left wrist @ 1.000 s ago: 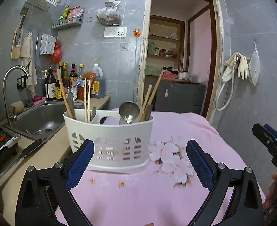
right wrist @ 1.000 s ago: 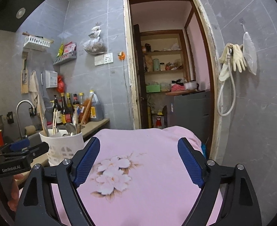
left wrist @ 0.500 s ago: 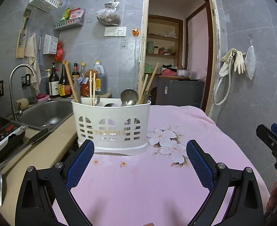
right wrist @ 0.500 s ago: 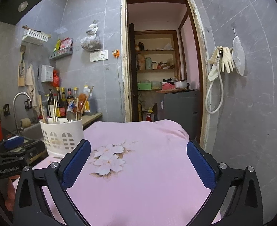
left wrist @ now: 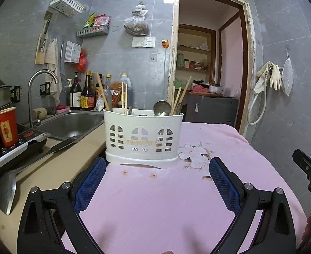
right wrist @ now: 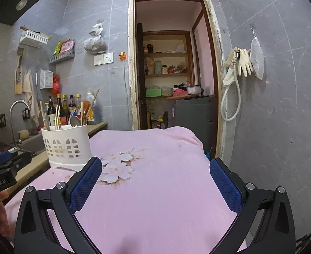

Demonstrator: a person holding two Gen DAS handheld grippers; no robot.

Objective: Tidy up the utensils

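Observation:
A white slotted utensil caddy (left wrist: 143, 136) stands upright at the far left of the pink flowered tablecloth (left wrist: 166, 201). It holds several chopsticks (left wrist: 183, 97) and a metal ladle (left wrist: 161, 108). It also shows in the right wrist view (right wrist: 66, 144). My left gripper (left wrist: 157, 177) is open and empty, just in front of the caddy and apart from it. My right gripper (right wrist: 155, 177) is open and empty over the cloth, to the right of the caddy.
A steel sink (left wrist: 70, 124) with a tap, bottles (left wrist: 87, 95), a red cup (left wrist: 6, 126), an induction cooker (left wrist: 9, 148) and a cleaver (left wrist: 9, 186) are on the counter to the left. An open doorway (right wrist: 172, 74) lies behind the table.
Both grippers have drawn back and lowered. The caddy now looks farther away and is seen side-on. Both stay open and empty.

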